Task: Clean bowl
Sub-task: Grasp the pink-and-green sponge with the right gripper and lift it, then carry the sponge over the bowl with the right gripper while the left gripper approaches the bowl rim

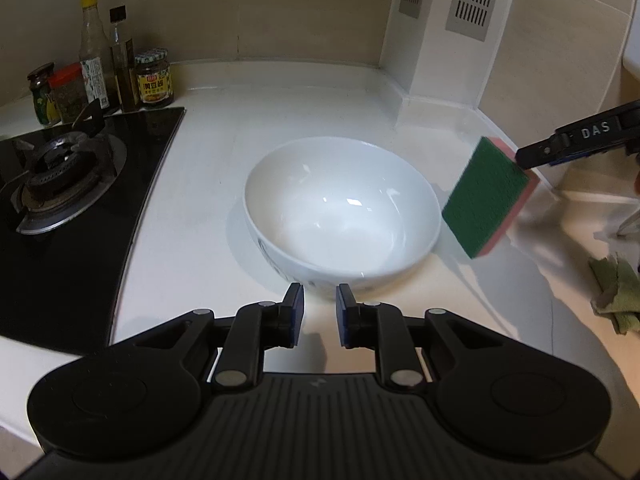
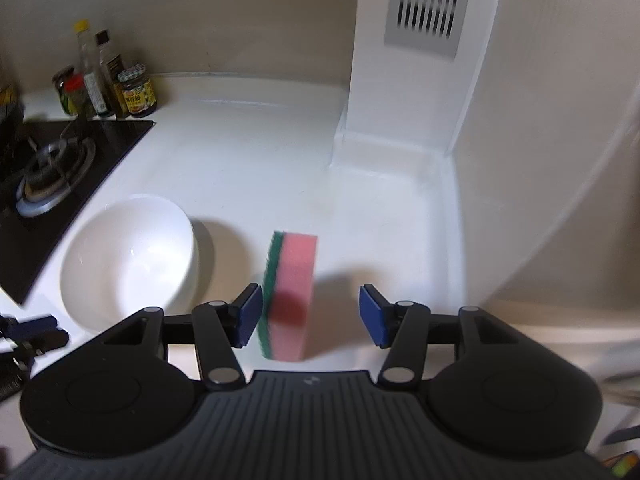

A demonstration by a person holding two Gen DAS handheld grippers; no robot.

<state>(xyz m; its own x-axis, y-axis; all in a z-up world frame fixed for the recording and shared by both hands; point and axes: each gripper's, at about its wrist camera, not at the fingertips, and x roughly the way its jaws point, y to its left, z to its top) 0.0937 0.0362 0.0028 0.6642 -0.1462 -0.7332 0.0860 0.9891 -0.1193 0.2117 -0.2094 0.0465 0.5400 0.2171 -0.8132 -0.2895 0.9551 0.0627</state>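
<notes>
A white bowl [image 1: 340, 212] stands upright on the white counter [image 1: 208, 184], just beyond the tips of my left gripper [image 1: 320, 314], whose jaws are open with nothing between them. The bowl [image 2: 128, 256] sits at the left in the right wrist view. A pink sponge with a green scouring face [image 2: 292, 296] stands on edge between the jaws of my right gripper [image 2: 310, 310]. Its green side is against the left pad [image 2: 250, 314], and a wide gap separates it from the right pad [image 2: 372, 316]. In the left wrist view the sponge [image 1: 488, 200] hangs tilted to the right of the bowl.
A black gas hob with a burner [image 1: 60, 176] fills the left side. Bottles and jars [image 1: 120, 68] stand behind it by the wall. A white pillar with vent grilles [image 1: 452, 40] rises at the back right. A green cloth [image 1: 616, 296] lies at the far right.
</notes>
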